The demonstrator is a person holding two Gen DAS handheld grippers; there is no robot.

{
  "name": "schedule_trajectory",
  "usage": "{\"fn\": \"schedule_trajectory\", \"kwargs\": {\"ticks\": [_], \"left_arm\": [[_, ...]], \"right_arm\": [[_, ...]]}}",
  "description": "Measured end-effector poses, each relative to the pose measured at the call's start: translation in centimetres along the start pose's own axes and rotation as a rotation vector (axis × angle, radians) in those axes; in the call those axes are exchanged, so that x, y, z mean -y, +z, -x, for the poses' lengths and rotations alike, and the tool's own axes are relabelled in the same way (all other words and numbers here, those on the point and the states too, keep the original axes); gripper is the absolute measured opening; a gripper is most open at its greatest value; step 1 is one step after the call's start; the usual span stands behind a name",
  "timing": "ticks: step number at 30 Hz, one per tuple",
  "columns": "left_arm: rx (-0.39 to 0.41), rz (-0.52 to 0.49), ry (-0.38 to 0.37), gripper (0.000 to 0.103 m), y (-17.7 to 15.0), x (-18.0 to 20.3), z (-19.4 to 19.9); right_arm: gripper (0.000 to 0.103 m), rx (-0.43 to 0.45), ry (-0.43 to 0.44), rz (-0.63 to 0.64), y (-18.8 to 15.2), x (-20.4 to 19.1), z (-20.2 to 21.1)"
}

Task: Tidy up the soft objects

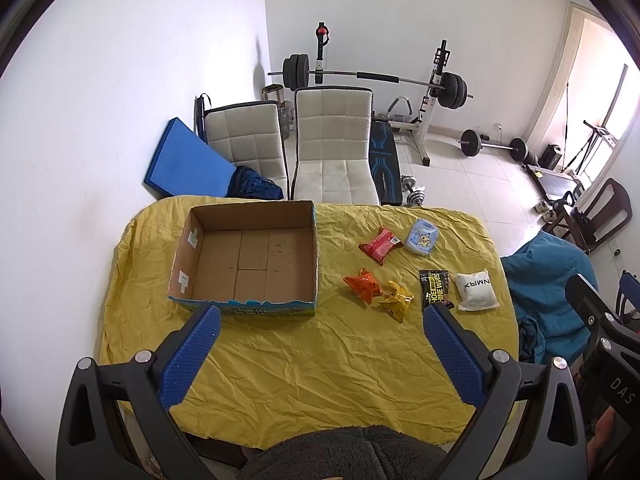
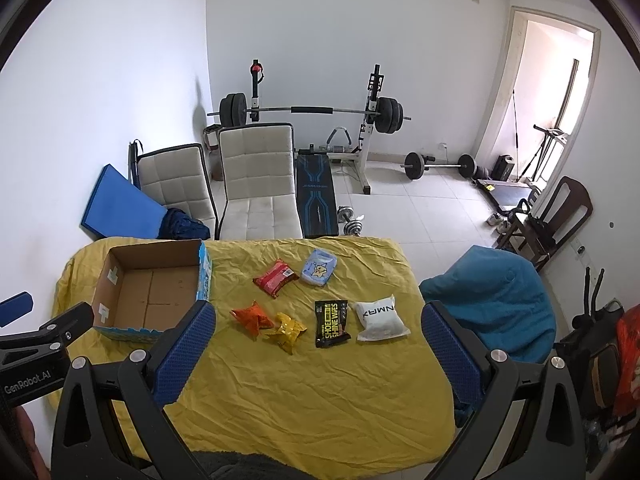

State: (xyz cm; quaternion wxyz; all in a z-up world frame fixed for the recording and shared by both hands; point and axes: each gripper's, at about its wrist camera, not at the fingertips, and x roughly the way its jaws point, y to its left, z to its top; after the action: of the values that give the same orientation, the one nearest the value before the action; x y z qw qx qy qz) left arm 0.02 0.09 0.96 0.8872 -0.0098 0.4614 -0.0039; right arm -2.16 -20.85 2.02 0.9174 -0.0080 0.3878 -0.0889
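Note:
An empty cardboard box [image 1: 252,264] [image 2: 148,296] stands at the left of the yellow-covered table [image 1: 320,360] [image 2: 320,392]. To its right lie several soft packets: a red one [image 1: 379,246] [image 2: 276,277], a light blue one [image 1: 422,237] [image 2: 319,268], an orange one [image 1: 362,282] [image 2: 251,317], a yellow one [image 1: 396,300] [image 2: 288,330], a black wipes pack [image 1: 435,289] [image 2: 332,322] and a white pouch [image 1: 477,289] [image 2: 380,318]. My left gripper [image 1: 322,316] is open and empty above the table's near half. My right gripper [image 2: 318,314] is open and empty, also held above the table.
Two white chairs [image 1: 332,140] [image 2: 258,180] stand behind the table, with a blue mat [image 1: 188,160] and a weight bench [image 2: 316,196] beyond. A blue-covered seat [image 2: 500,300] is at the table's right. The left gripper's body [image 2: 32,344] shows at the right wrist view's left edge.

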Motion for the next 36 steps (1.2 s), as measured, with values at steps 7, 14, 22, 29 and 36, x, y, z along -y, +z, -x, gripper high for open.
{"fn": "schedule_trajectory", "kwargs": {"ticks": [7,14,22,29,36], "left_arm": [[-0.003,-0.003,-0.005,0.103,0.08,-0.16,-0.09],[-0.001,-0.004,-0.002,0.103,-0.01,-0.45,-0.11],[-0.005,-0.002,0.004,0.103,-0.28,-0.46,-0.10],[-0.005,0.002,0.006,0.103,-0.39,-0.61,-0.13],[-0.005,0.002,0.007,0.103,-0.38,-0.70,-0.06]], "right_arm": [[0.103,0.005,-0.006,0.001,-0.09,0.08,0.14],[0.103,0.006,-0.008,-0.002,-0.14,0.35,0.42],[0.103,0.005,-0.006,-0.001,-0.15,0.37,0.42],[0.103,0.009,-0.003,-0.012,-0.27,0.71,0.61],[0.103,0.009,0.000,-0.012,-0.28,0.71,0.66]]}}
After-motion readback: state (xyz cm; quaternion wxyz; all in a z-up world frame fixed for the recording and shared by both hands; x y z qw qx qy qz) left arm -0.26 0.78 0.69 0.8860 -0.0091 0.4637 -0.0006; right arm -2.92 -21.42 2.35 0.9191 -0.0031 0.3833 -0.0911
